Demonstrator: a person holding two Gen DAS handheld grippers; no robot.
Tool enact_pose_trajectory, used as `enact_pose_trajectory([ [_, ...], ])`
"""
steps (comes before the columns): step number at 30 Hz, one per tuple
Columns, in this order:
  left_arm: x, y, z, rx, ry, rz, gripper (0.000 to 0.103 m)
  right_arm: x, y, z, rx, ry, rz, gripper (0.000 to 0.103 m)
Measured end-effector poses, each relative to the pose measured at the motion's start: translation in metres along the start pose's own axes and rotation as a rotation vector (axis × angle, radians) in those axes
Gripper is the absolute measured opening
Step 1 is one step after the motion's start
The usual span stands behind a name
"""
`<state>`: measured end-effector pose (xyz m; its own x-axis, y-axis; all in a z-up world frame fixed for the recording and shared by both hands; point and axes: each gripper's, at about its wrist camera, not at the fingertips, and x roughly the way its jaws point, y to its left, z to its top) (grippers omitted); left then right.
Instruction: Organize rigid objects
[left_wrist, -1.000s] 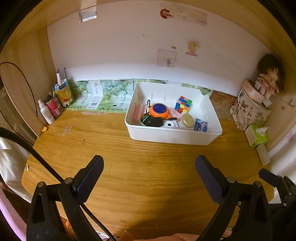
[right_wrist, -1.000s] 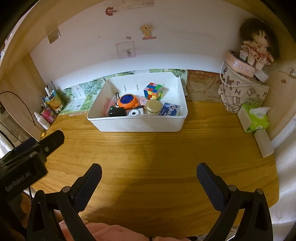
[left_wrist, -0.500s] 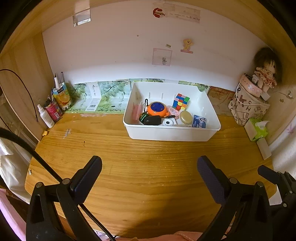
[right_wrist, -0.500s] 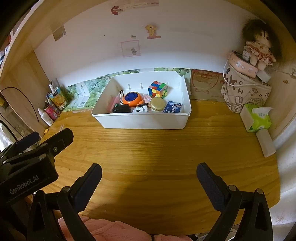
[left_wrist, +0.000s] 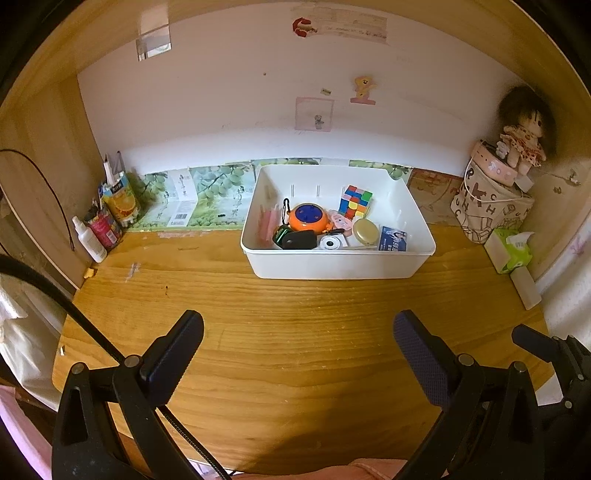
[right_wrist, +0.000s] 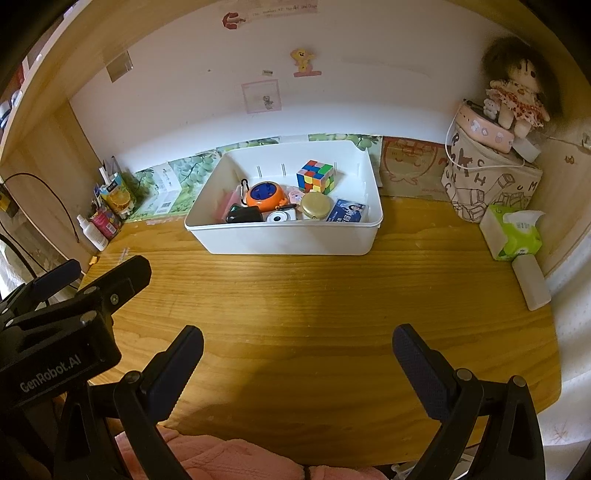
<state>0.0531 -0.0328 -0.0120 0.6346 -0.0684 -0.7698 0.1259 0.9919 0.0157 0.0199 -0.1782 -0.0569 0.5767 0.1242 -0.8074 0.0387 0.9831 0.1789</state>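
While both grippers, left and right, gape empty near the desk's front edge, the bin lies ahead at the back, slightly closer to the right

White lettering reading "GenRobot.AI" runs along the black body of the left hand-held gripper, seen in the right wrist view. The fabric bag at the right end of the bench is printed with scattered capital letters; H, U, N, C and M can be made out. A barcode shows on the green grape-print box against the back wall, but its characters are too small to read. Print on the blue card in the white bin stays illegible.
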Motion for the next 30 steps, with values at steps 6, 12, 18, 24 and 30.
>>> enact_pose_trajectory([
  [6, -0.0038, -0.0046, 0.0003, 0.030, -0.024, 0.019, 0.103, 0.0006, -0.0002, -0.0011, 0.008, 0.003, 0.004, 0.103],
  [12, -0.0049, -0.0046, -0.0002, 0.026, -0.028, 0.023, 0.102, 0.0005, -0.0018, -0.0014, 0.006, -0.003, 0.003, 0.103],
  [18, -0.0053, -0.0037, -0.0009, 0.025, -0.027, 0.024, 0.102, 0.0012, -0.0003, -0.0006, -0.004, 0.005, 0.007, 0.103],
  [24, -0.0054, -0.0037, -0.0006, 0.023, -0.027, 0.029, 0.102, 0.0035, 0.0022, 0.0001, -0.019, 0.016, 0.004, 0.103],
  [30, -0.0043, -0.0022, 0.0000, 0.014, -0.018, 0.032, 0.103, 0.0043, 0.0026, -0.0008, -0.021, 0.024, 0.000, 0.103],
])
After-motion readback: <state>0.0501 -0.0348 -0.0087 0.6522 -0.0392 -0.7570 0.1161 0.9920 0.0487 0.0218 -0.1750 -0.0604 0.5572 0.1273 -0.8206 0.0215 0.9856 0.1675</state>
